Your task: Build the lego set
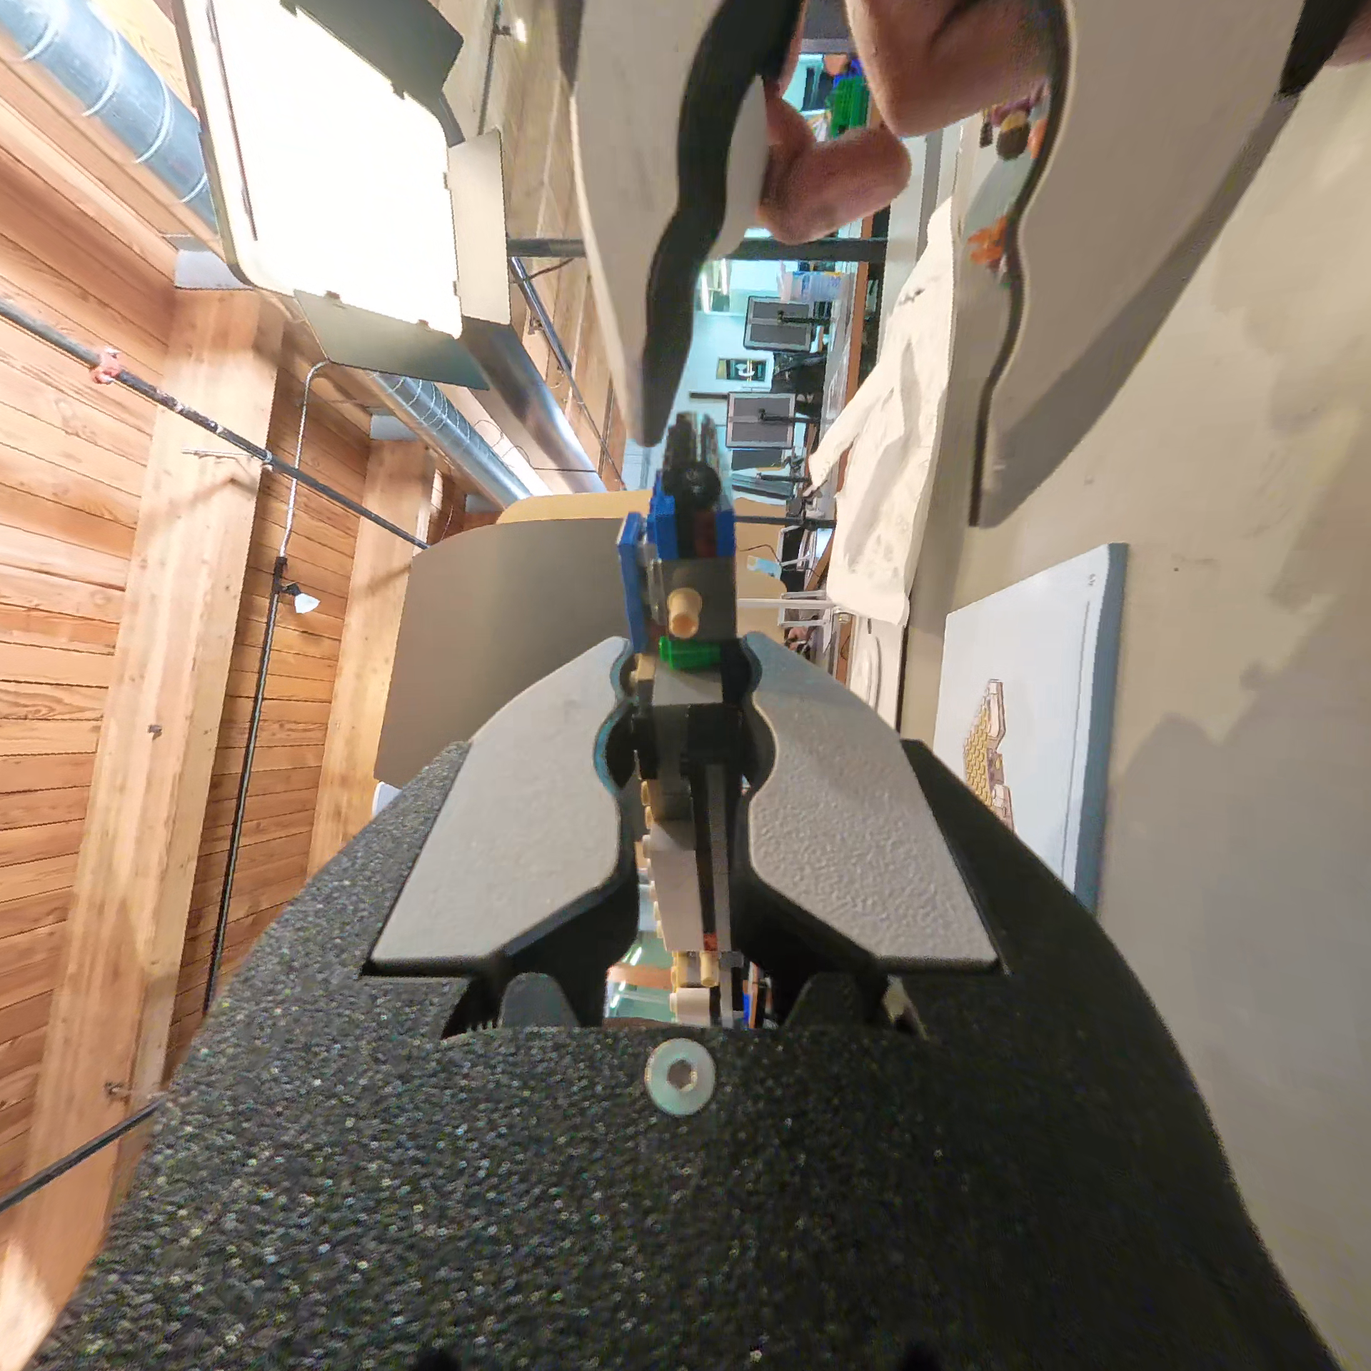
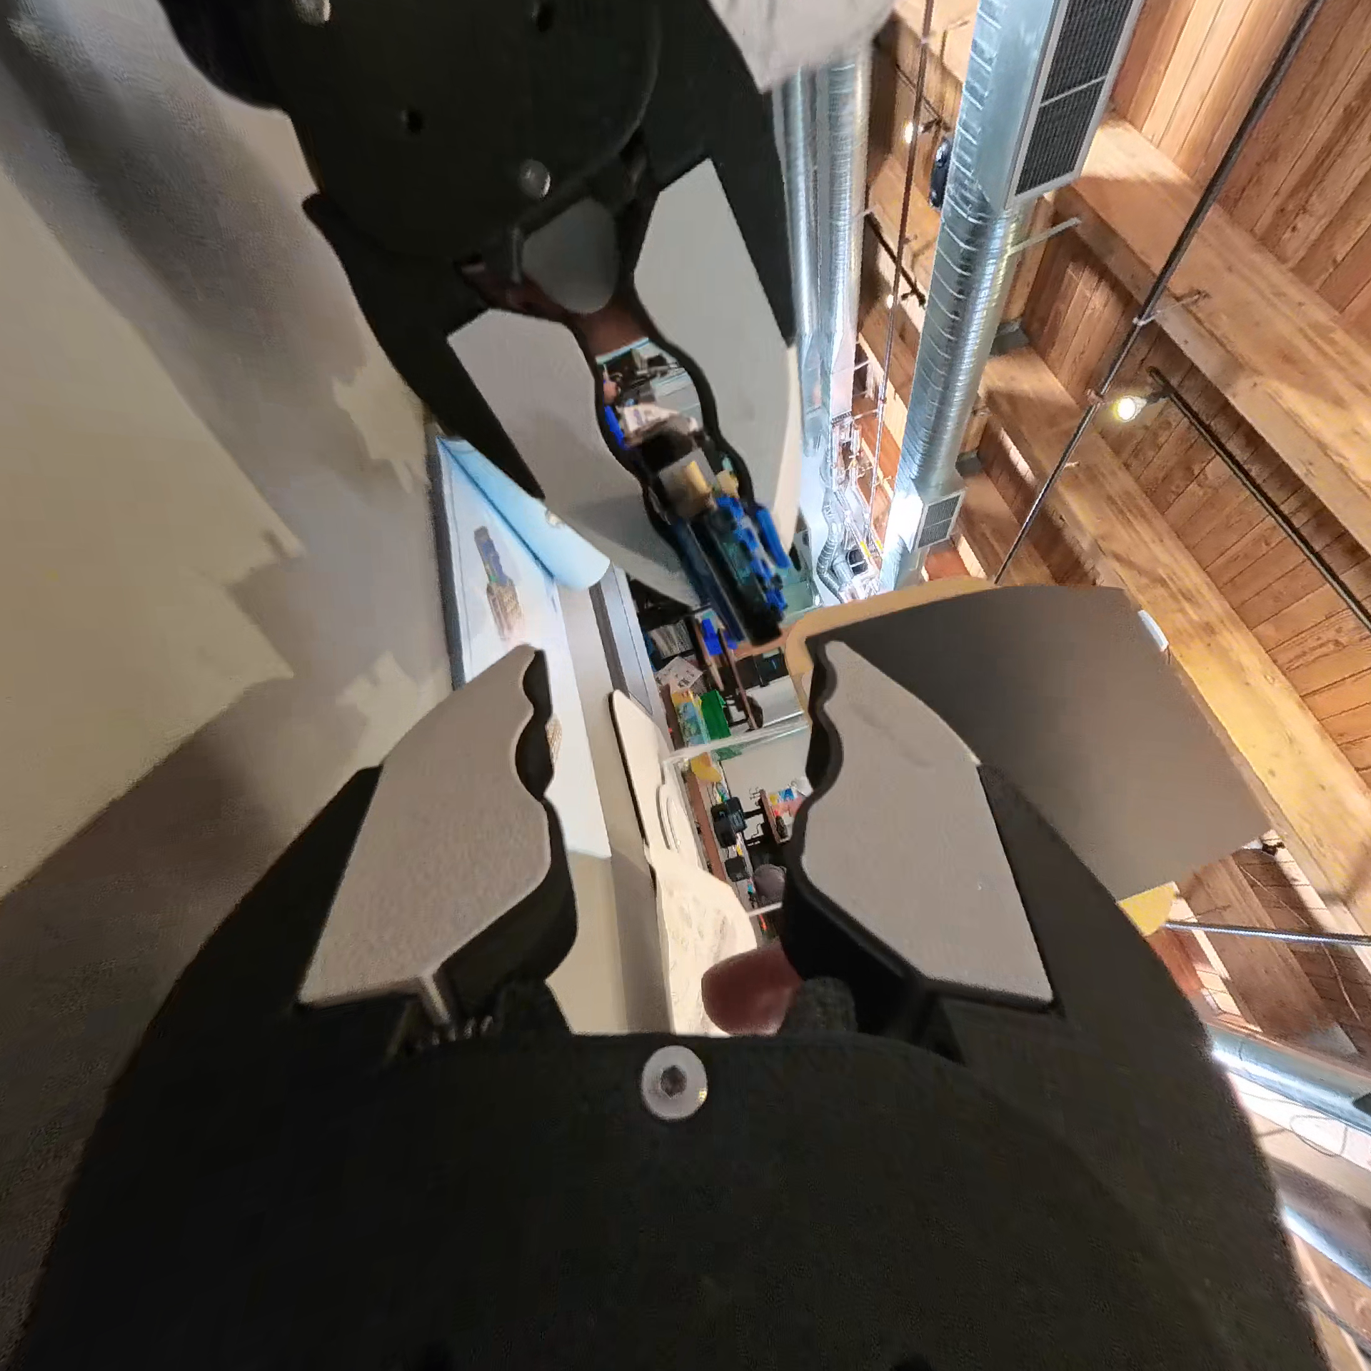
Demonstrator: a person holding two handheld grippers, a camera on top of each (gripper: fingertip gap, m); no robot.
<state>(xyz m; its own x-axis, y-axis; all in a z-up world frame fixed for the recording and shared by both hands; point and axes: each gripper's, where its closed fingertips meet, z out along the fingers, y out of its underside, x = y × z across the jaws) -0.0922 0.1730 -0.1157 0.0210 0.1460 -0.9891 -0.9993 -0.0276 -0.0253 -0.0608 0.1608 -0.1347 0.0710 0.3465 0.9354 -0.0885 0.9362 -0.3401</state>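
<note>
Room: timber-plank walls, silver ducts (image 1: 460, 415), grey table (image 1: 1224, 668). No writing readable. Item: brick model (image 1: 686, 593), blue, grey, tan, green; clamped between my left gripper's (image 1: 686, 671) pads, long axis running straight out past the fingertips. My right gripper (image 2: 679, 697): fingers wide apart, bare, just beyond the model's far end. Booklet (image 1: 1039, 705) on the table, right of the left jaws.

A workshop or maker studio: bare spiral metal ducting (image 2: 957, 297) runs along the timber-plank ceiling (image 2: 1202, 356), a bright studio light panel (image 1: 334, 156) hangs beside that ducting, and monitors (image 1: 775, 323) stand far beyond.
</note>
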